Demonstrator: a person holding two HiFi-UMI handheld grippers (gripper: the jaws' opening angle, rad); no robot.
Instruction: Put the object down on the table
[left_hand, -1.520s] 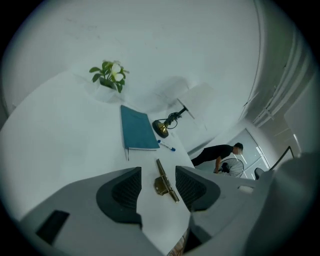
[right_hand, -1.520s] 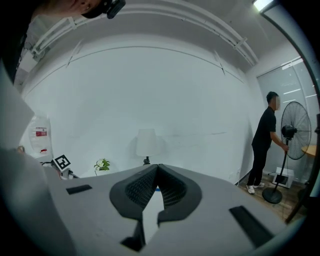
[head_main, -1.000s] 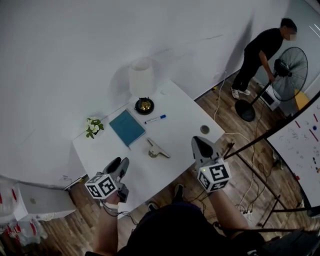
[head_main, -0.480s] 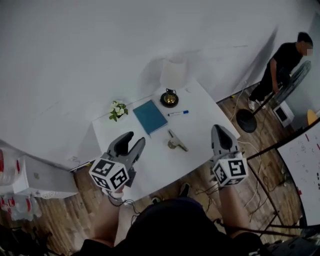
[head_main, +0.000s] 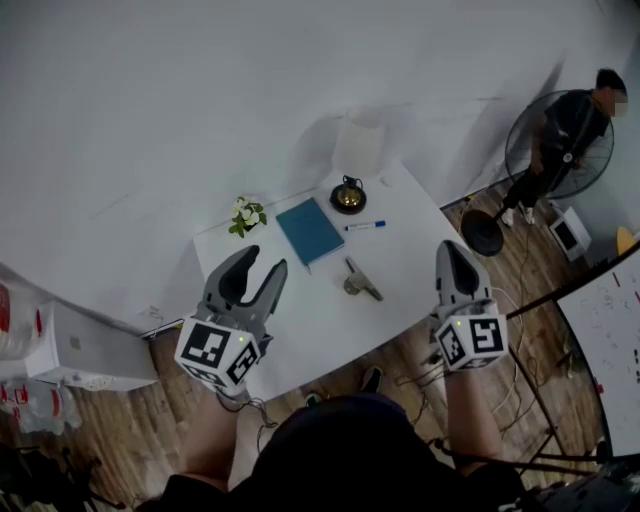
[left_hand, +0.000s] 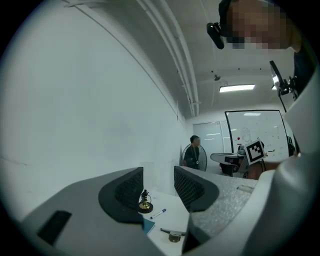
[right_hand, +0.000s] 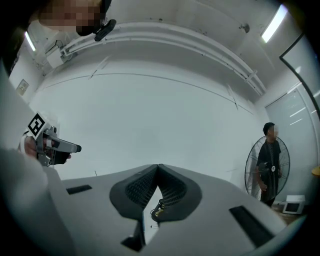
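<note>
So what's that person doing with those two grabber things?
Someone holds a gripper in each hand above a white table. The left hand-held gripper is open and empty. The right hand-held gripper is shut on nothing. A notebook, pen, metal tool, ornament and flowers sit on the table, none of them touched. So nothing is being carried right now.

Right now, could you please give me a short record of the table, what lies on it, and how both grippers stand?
table: white, set against the wall
on it: lamp, brass ornament, pen, blue notebook, small flowers, metal object
left gripper: jaws apart, empty, over the table's near left part
right gripper: jaws together, empty, by the table's right edge
background: person beside a standing fan
</note>
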